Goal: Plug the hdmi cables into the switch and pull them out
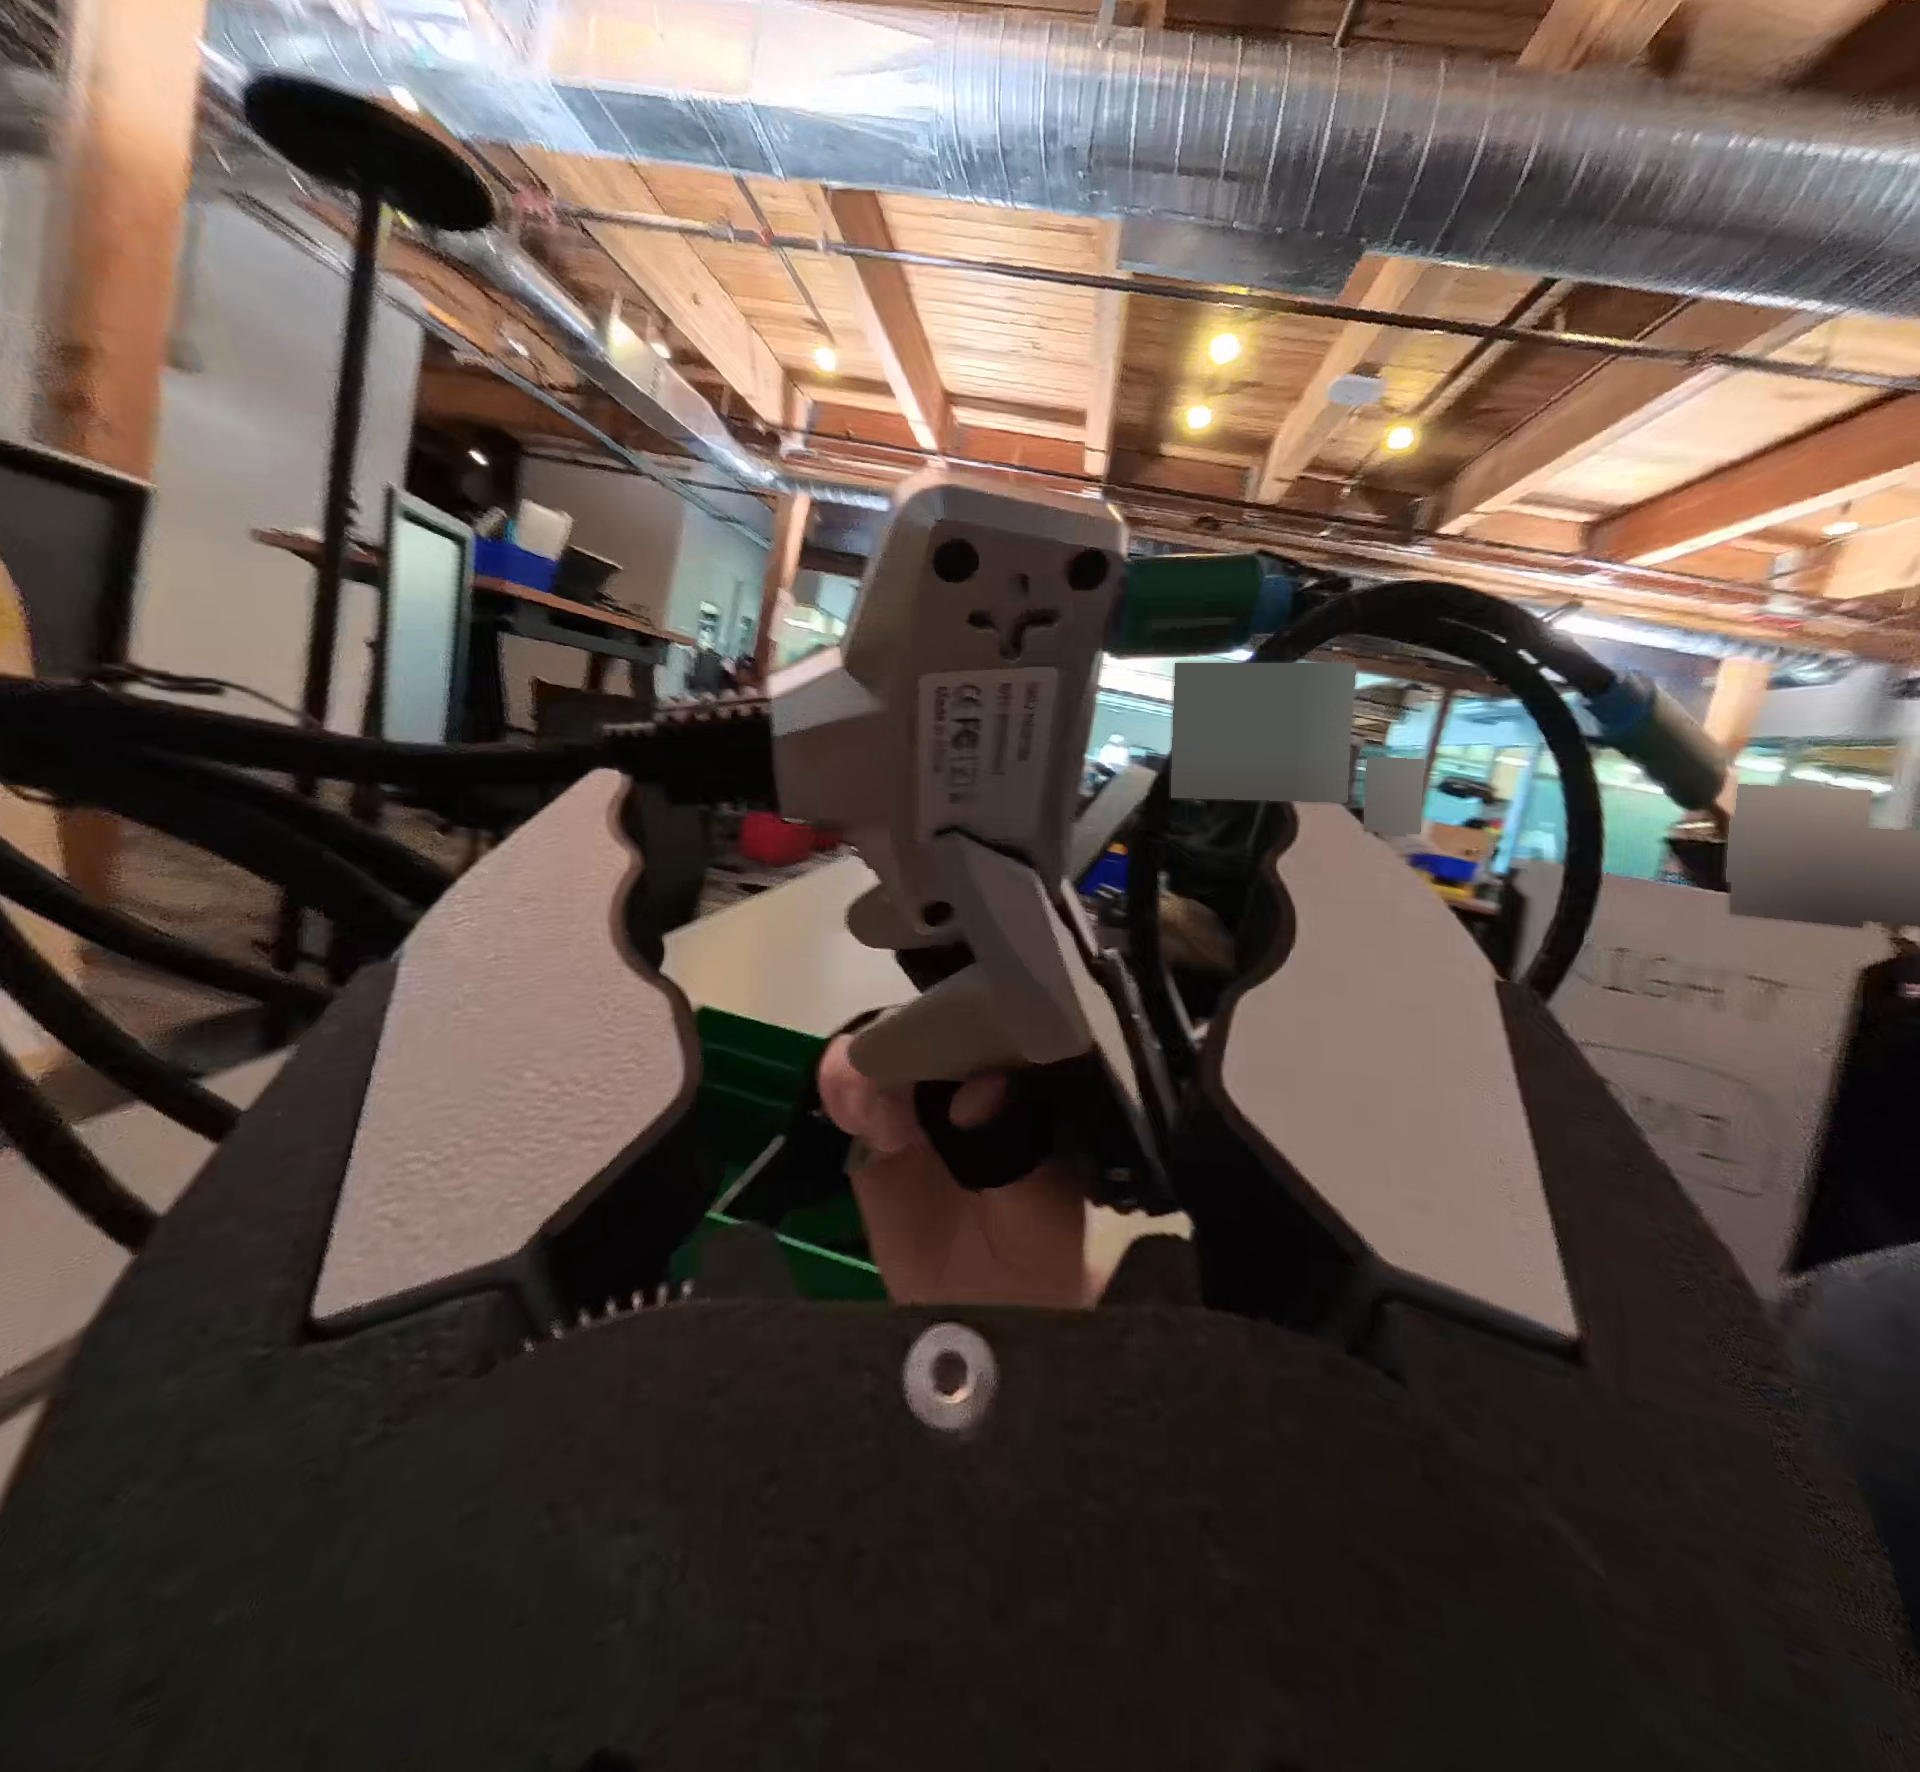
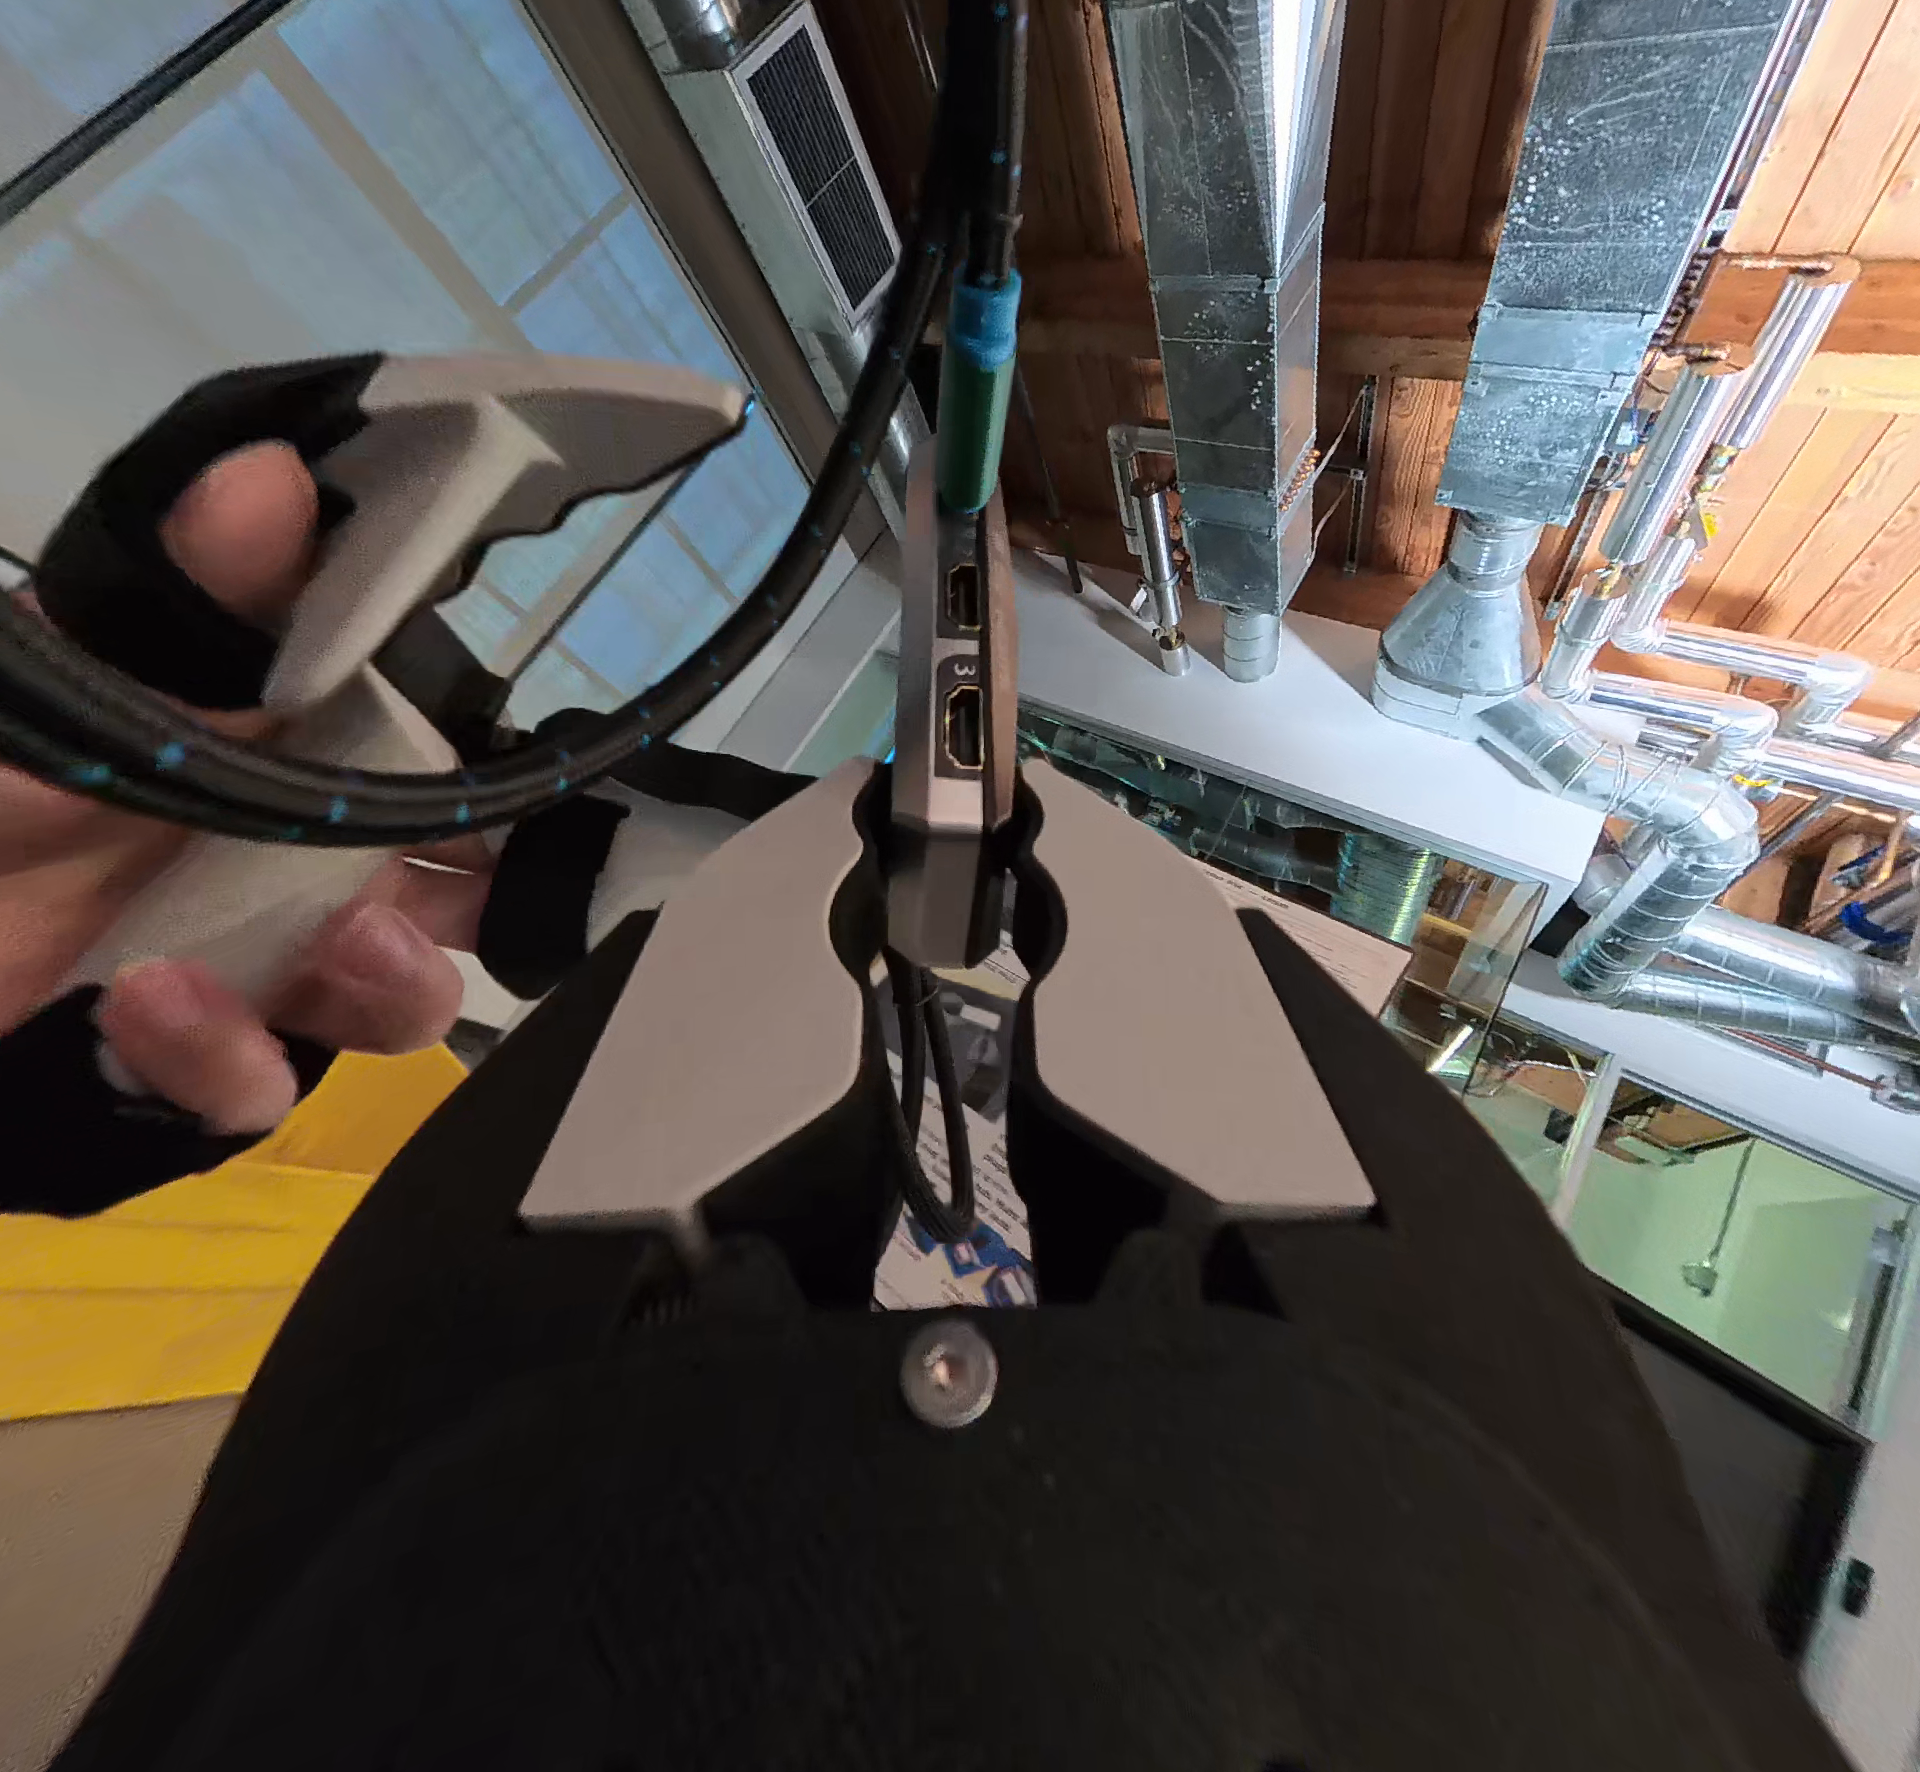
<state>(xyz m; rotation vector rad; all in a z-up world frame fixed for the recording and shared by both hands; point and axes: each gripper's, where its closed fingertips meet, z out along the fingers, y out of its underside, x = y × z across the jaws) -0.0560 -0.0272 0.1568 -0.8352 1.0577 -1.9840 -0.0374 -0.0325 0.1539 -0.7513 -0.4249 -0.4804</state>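
Observation:
The grey HDMI switch (image 2: 940, 875) is clamped between my right gripper's (image 2: 945, 777) jaws and held up in the air. A green plug with blue tape (image 2: 977, 413) sits in its top port. Two ports below it (image 2: 961, 725) are empty. In the left wrist view the switch (image 1: 977, 683) faces me label side, with the green plug (image 1: 1184, 610) on its right and black cables (image 1: 312, 735) leaving its left side. My left gripper (image 1: 961, 803) is open and empty, short of the switch. A loose grey plug (image 1: 1673, 746) hangs on a looped black cable.
A hand (image 1: 935, 1203) holds the right gripper under the switch. Green bins (image 1: 748, 1078) and a white table (image 1: 800, 943) lie below. A black stand (image 1: 348, 423) rises at the left. Braided black cables (image 2: 312, 787) cross in front of the hand on the left gripper (image 2: 343, 974).

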